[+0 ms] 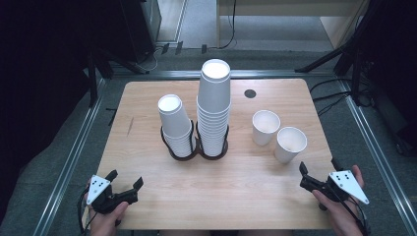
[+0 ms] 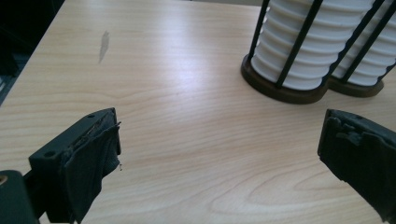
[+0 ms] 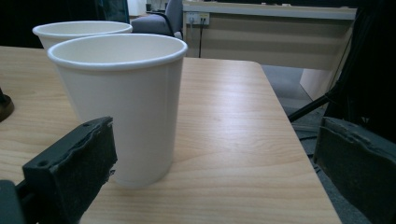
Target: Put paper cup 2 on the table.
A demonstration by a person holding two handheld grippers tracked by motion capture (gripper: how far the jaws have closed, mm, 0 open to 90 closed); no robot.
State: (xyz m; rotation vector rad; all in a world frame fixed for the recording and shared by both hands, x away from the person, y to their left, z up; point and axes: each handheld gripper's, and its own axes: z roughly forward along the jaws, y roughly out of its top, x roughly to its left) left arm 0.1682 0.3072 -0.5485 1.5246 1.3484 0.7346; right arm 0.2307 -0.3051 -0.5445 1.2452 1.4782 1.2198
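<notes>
Two stacks of white paper cups stand in black wire holders mid-table: a short stack on the left and a tall stack beside it. Their ribbed bases show in the left gripper view. Two loose cups stand upright to the right, one farther back and one nearer, the nearer cup close ahead in the right gripper view. My left gripper rests open at the table's near left edge with nothing between its jaws. My right gripper is open near the front right, just short of the nearer cup.
The wooden table has a round black grommet near its back edge and a dark scuff on the left. Black stands and cables flank the table. A pale desk stands beyond the far edge.
</notes>
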